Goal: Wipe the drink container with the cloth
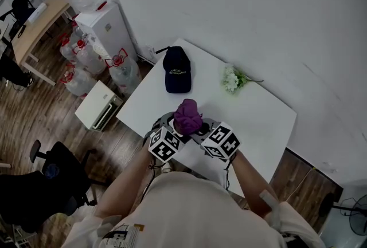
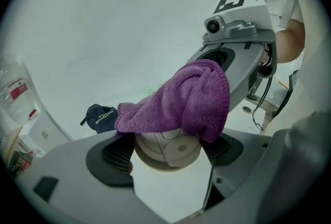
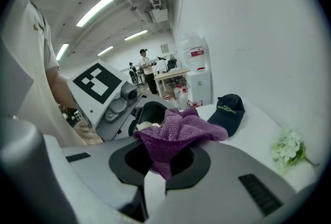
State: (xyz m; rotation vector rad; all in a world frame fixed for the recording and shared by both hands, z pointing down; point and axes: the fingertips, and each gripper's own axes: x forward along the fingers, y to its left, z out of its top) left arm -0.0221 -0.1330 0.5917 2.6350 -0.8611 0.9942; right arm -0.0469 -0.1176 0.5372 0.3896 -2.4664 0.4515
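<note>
The left hand-held gripper (image 2: 168, 157) clamps a smooth, rounded cream drink container (image 2: 170, 144) between its ribbed pads. The right hand-held gripper (image 3: 165, 160) pinches a fuzzy purple cloth (image 3: 178, 132) draped over the container. On the white counter (image 1: 261, 118), a navy cap (image 1: 176, 69) lies at 12 o'clock and white flowers (image 1: 231, 78) at 1 o'clock.

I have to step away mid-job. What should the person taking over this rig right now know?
Left gripper: shut on the drink container, held over the table.
Right gripper: shut on the purple cloth, which is draped over the container.
Done: both in hand, cloth on container. How much is wiped, cannot tell.
To do: wipe, then probably set both down clear of cap and flowers.
</note>
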